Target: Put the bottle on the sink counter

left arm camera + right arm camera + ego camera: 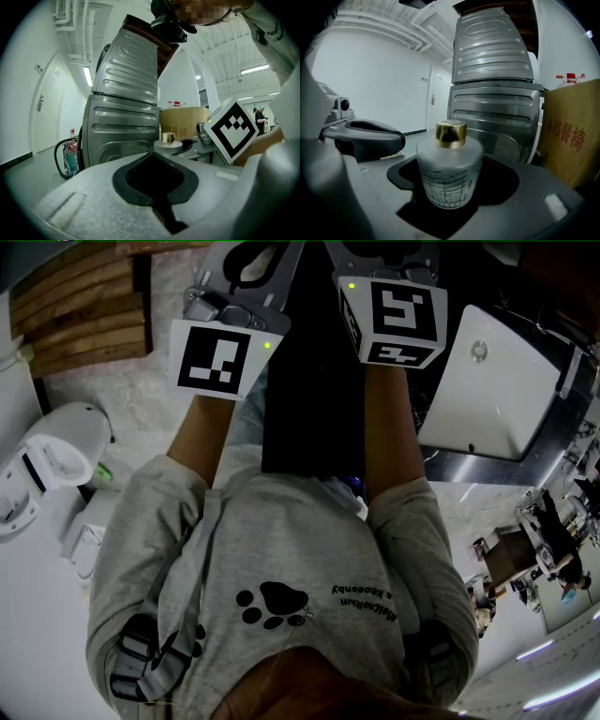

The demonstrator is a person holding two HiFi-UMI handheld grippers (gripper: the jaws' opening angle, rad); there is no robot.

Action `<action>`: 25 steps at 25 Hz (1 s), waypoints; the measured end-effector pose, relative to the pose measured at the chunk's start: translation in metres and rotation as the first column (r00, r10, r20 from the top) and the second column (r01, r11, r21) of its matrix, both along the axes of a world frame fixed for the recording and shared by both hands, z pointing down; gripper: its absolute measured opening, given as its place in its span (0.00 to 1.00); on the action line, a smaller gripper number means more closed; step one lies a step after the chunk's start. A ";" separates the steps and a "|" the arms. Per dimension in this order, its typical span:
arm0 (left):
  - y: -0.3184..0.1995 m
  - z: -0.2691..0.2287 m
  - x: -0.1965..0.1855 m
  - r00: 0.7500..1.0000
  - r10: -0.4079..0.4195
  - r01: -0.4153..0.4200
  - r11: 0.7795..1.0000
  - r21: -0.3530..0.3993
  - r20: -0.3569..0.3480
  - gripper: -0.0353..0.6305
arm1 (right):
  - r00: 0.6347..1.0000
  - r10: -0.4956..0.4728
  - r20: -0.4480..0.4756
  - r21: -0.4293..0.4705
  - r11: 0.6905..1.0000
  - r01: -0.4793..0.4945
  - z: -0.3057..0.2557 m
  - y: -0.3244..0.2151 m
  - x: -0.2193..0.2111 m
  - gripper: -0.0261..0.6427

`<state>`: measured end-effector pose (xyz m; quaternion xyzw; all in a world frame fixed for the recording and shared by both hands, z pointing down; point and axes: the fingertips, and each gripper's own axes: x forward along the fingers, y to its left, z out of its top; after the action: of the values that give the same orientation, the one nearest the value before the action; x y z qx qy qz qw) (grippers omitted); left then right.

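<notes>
Straight ahead of my right gripper, a tall stack of two ribbed steel machines blocks the way. A cardboard box shuts off its right side, and the bottle fills the gap between its jaws. My left gripper sits just to its left, leaving little room between the two. Left of that gripper, bare floor runs open toward a white wall with a door, with only a tangle of hoses at the machines' foot.

Left gripper and right gripper reach ahead side by side, marker cubes facing up. White panel sits right of the right gripper; wooden slats left of the left.
</notes>
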<state>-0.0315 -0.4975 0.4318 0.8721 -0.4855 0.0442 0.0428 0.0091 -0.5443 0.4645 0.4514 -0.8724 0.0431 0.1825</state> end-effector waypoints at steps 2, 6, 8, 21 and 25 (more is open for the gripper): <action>-0.001 0.000 -0.001 1.000 -0.002 0.002 1.000 -0.002 -0.002 0.06 | 1.000 0.000 -0.001 -0.011 1.000 0.000 0.003 0.000 -0.001 0.54; -0.001 0.000 -0.002 1.000 0.000 0.000 1.000 -0.003 -0.005 0.06 | 1.000 0.004 -0.001 -0.024 1.000 -0.004 0.005 -0.003 -0.001 0.54; -0.001 0.001 -0.002 1.000 0.000 0.000 1.000 -0.004 -0.005 0.06 | 1.000 0.003 -0.003 -0.033 0.999 -0.003 0.007 -0.005 -0.002 0.54; -0.002 0.004 0.000 1.000 0.004 -0.004 1.000 -0.010 -0.004 0.06 | 1.000 -0.009 0.004 -0.103 0.995 0.009 0.016 -0.009 -0.006 0.54; -0.002 0.004 0.001 1.000 0.004 -0.004 1.000 -0.010 -0.002 0.06 | 1.000 -0.008 -0.003 -0.128 0.992 0.008 0.020 -0.010 -0.006 0.54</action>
<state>-0.0302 -0.4997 0.4353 0.8729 -0.4834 0.0457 0.0477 0.0032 -0.5544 0.4846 0.4354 -0.8693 0.0971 0.2128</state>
